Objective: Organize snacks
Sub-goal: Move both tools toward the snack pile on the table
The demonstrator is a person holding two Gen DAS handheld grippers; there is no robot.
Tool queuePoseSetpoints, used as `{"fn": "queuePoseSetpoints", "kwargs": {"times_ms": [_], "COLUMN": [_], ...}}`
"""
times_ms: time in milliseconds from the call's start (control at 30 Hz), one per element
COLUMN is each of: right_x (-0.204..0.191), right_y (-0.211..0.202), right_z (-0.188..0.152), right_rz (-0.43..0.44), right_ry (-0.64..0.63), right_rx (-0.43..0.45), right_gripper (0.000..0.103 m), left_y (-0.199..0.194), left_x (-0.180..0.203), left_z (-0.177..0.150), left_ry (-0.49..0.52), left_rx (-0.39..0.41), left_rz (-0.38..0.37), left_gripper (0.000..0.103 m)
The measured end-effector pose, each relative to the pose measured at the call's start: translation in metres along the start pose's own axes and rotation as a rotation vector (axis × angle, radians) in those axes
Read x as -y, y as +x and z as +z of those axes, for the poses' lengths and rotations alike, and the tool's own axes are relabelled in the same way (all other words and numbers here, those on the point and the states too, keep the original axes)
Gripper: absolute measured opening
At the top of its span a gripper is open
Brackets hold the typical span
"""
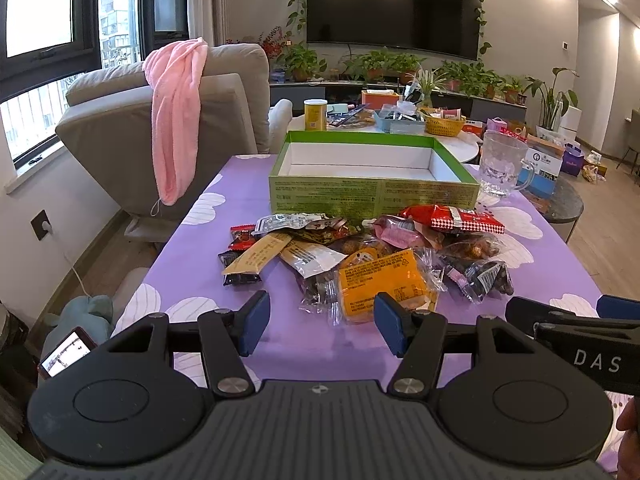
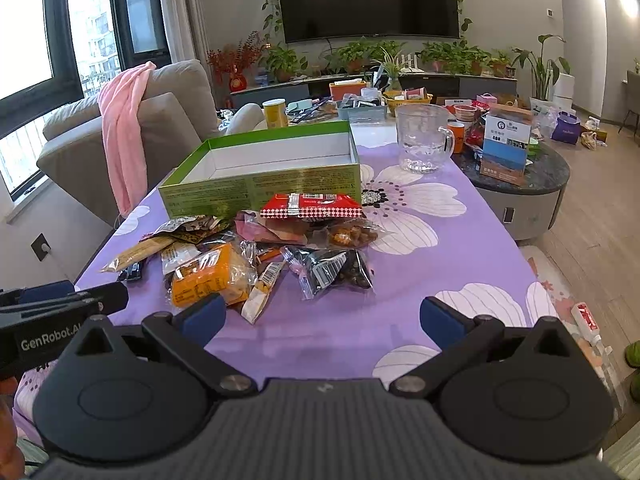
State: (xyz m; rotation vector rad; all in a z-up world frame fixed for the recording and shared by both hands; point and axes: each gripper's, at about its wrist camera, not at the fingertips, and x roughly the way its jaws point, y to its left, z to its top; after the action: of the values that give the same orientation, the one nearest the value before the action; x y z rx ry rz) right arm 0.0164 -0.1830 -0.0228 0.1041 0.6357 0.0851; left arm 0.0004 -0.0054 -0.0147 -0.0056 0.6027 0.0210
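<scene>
While both hover empty | left gripper [image 1: 320, 326] wide, right gripper [image 2: 323, 322] wide | orange packet [image 1: 382, 280] just ahead: light, crinkly, slippery; pinch sealed edge

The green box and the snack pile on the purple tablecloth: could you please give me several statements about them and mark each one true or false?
1. The green box has no snacks in it. True.
2. The snack pile lies beyond the box, nearer the television. False: the pile lies on the near side of the box, between it and the grippers.
3. The left gripper grips the orange packet. False: its jaws stand open with nothing between them.
4. A clear glass mug stands upright on the tablecloth beside the box. True.
5. The right gripper is open and holds nothing. True.
6. The red packet lies inside the box. False: it rests on top of the pile, just in front of the box.
</scene>
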Motion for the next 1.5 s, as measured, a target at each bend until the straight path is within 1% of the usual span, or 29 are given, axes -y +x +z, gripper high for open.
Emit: {"fn": "queuePoseSetpoints", "kwargs": {"times_ms": [667,867,1133,1367,1500], "right_x": [0.0,0.002,0.001,-0.001,-0.002], "right_y": [0.002,0.001,0.004,0.006,0.009], "right_z": [-0.003,-0.004,-0.005,-0.006,-0.007], "right_rz": [-0.002,0.008,0.014,0.022,0.024], "right_ry": [0.001,0.002,-0.002,-0.011,-0.015], "right_rx": [0.001,0.025,0.02,0.02,0.014], "right_gripper": [0.061,0.061,0.061,0.061,0.061], "left_y": [0.006,0.009,0.013,0.02,0.022], "left_x": [-0.001,-0.007,-0.008,-0.02,-0.022], "left_z": [-0.003,-0.004,-0.005,-0.004,-0.005], "left_ry": [0.004,-0.017,-0.016,-0.056,-0.062], "left_rx": [-0.024,-0.038,-0.057,-0.072,-0.073], "left_rz": [0.014,0.023,0.026,0.04,0.049], "left_gripper": [0.055,0.055,0.055,0.055,0.055]}}
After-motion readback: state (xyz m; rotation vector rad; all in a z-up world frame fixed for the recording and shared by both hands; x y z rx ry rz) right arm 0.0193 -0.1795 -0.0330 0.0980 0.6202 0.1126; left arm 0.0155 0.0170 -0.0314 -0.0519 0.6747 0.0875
